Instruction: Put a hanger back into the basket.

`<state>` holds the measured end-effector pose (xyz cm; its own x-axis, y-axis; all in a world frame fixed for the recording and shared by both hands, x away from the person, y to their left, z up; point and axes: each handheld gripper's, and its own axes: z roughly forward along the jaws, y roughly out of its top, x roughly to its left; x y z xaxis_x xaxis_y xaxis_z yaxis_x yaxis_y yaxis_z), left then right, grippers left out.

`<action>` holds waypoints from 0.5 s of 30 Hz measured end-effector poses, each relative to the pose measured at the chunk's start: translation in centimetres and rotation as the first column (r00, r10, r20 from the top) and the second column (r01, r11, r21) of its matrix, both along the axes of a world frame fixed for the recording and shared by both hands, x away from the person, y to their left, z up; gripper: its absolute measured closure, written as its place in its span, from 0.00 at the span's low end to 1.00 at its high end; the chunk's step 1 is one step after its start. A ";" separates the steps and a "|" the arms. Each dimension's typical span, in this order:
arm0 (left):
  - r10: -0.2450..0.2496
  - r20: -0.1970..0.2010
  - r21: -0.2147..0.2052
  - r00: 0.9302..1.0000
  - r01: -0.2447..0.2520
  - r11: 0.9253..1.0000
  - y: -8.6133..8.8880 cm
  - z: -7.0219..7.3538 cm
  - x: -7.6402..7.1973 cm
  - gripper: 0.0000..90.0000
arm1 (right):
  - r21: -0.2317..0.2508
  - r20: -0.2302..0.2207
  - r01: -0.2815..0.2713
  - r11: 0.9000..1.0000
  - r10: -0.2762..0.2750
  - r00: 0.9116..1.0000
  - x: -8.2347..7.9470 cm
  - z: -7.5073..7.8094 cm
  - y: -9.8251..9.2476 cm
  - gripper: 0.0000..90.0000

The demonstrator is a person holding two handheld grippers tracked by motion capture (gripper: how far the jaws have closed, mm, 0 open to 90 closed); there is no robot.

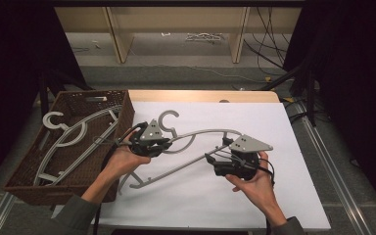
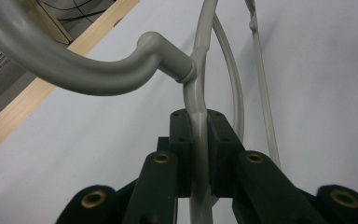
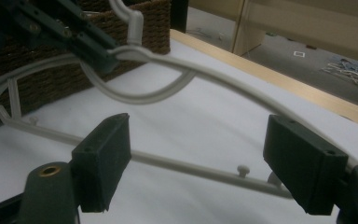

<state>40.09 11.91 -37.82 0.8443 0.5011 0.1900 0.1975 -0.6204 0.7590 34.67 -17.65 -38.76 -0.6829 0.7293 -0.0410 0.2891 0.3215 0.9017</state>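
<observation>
A grey plastic hanger (image 1: 205,131) lies across the white table top, its hook (image 1: 169,117) pointing away from me. My left gripper (image 1: 168,142) is shut on the hanger's upper arm just below the hook's neck; in the left gripper view the jaws (image 2: 198,126) pinch the grey rod (image 2: 121,74). My right gripper (image 1: 218,150) is open at the hanger's right end. In the right gripper view its pads (image 3: 105,158) stand wide apart, and the hanger's thin lower bar (image 3: 182,165) runs across behind the gap, touching neither pad. The left gripper (image 3: 88,44) shows there at the upper left.
A brown wicker basket (image 1: 122,105) stands at the table's left edge with two more grey hangers (image 1: 78,134) lying in it. The white sheet (image 1: 274,196) covers the table up to a wooden strip (image 1: 200,95) at the far side. Cables lie on the floor beyond.
</observation>
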 end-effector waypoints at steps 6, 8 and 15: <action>-0.005 0.013 -0.013 1.000 0.005 1.000 -0.2 0.9 -0.3 0.91 | 0.031 -0.013 0.026 0.999 -0.025 1.000 -1.5 -1.5 -0.7 0.27; -0.009 0.016 -0.018 1.000 0.010 1.000 -0.4 1.2 -0.4 0.91 | 0.037 -0.016 0.025 0.999 -0.024 1.000 -1.7 -1.9 -0.8 0.27; -0.016 0.035 -0.003 0.999 0.016 1.000 -0.9 2.6 -0.6 0.91 | 0.046 0.010 0.028 0.999 -0.028 1.000 -2.7 -2.5 -0.8 0.29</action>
<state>39.44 11.03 -35.22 0.8453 0.4880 0.2177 0.1608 -0.6209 0.7672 32.01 -18.44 -41.27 -0.6621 0.7493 -0.0145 0.2874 0.2717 0.9184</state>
